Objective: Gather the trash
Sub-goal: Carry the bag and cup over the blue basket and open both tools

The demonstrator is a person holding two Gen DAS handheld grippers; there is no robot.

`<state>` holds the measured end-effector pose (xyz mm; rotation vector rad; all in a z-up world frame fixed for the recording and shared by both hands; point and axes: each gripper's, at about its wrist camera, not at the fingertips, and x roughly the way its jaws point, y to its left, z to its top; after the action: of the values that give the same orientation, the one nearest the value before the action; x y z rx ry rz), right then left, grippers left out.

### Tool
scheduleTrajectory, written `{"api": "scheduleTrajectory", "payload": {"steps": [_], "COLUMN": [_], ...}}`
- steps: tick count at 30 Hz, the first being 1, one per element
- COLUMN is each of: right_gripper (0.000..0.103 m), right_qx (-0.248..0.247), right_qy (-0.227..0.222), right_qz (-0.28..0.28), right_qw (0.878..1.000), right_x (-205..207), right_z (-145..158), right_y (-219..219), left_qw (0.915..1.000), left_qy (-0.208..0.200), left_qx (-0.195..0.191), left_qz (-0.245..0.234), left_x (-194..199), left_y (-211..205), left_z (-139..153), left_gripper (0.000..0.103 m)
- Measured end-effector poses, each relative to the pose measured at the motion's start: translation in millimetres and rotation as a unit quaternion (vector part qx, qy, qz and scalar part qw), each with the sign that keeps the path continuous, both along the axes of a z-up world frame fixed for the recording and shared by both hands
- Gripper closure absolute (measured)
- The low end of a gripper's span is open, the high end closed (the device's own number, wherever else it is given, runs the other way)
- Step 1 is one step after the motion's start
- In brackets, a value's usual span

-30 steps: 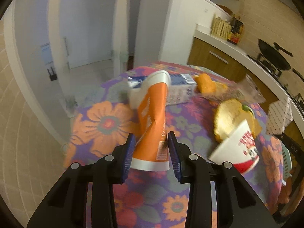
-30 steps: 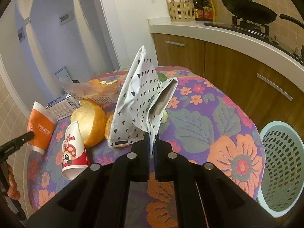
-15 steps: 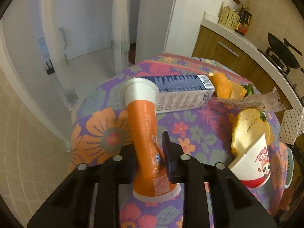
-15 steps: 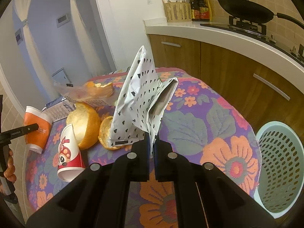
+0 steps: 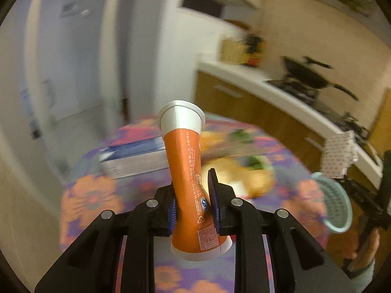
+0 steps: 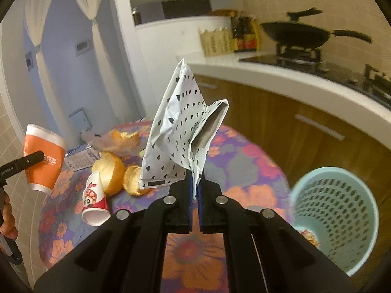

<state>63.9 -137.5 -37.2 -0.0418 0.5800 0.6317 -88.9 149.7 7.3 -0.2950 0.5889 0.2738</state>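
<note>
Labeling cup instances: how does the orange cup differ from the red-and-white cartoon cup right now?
1. The orange cup is pinched between the left gripper's jaws, off the table; the red-and-white cup lies loose on the flowered tablecloth.
2. The orange cup is squeezed narrow at its waist; the red-and-white cup keeps its cone shape.
3. The orange cup carries text, the red-and-white one a cartoon face.
Both are paper cups with white rims.

The left gripper (image 5: 193,202) pinches a squashed orange-and-white paper cup (image 5: 189,178) above the blurred floral-clothed table (image 5: 90,195); a pale-blue perforated plastic basket (image 5: 336,207) sits right.
</note>
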Motion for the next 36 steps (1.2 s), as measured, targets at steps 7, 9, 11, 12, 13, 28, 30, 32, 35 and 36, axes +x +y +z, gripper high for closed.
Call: {"api": "scheduleTrajectory", "payload": {"steps": [7,9,11,12,13,28,30,32,35,36], "right_gripper": [0.102,0.102,0.102,0.102,0.102,0.101,0.101,0.101,0.1,0.098], "right_qx": [-0.004,-0.009,-0.015,-0.016,-0.016,-0.058,-0.062,-0.057,-0.068,-0.068], "right_qy": [-0.017,-0.017,-0.01,-0.005,-0.001,0.123,0.137,0.146,0.147,0.153], "right_qz": [-0.073,-0.097,-0.121,-0.13,-0.137,-0.221,-0.228,-0.228,-0.226,-0.226], "right_qw": [0.997,0.995,0.992,0.991,0.99,0.966,0.962,0.961,0.961,0.96], "right_x": [3,8,14,16,17,65,70,72,74,75], "right_z": [15,15,12,10,7,-64,-70,-74,-78,-79], "right_y": [-78,-100,-122,-132,-139,-209,-212,-215,-213,-213], "left_qw": [0.9923,0.989,0.9852,0.9831,0.9814,0.9564,0.9539,0.9514,0.9495,0.9492], "left_qy": [-0.021,-0.018,-0.014,-0.011,-0.007,0.079,0.088,0.098,0.105,0.107], "left_qx": [0.011,0.016,0.017,0.016,0.015,0.017,0.014,0.012,0.008,0.003], "left_qz": [-0.122,-0.146,-0.17,-0.182,-0.191,-0.281,-0.287,-0.292,-0.295,-0.296], "left_x": [42,55,69,79,87,188,196,205,216,219], "left_y": [-95,-120,-142,-155,-165,-291,-298,-305,-311,-313], "left_z": [22,22,19,18,17,-37,-43,-49,-56,-57], "left_gripper": [0.083,0.083,0.083,0.083,0.083,0.083,0.082,0.082,0.082,0.082]}}
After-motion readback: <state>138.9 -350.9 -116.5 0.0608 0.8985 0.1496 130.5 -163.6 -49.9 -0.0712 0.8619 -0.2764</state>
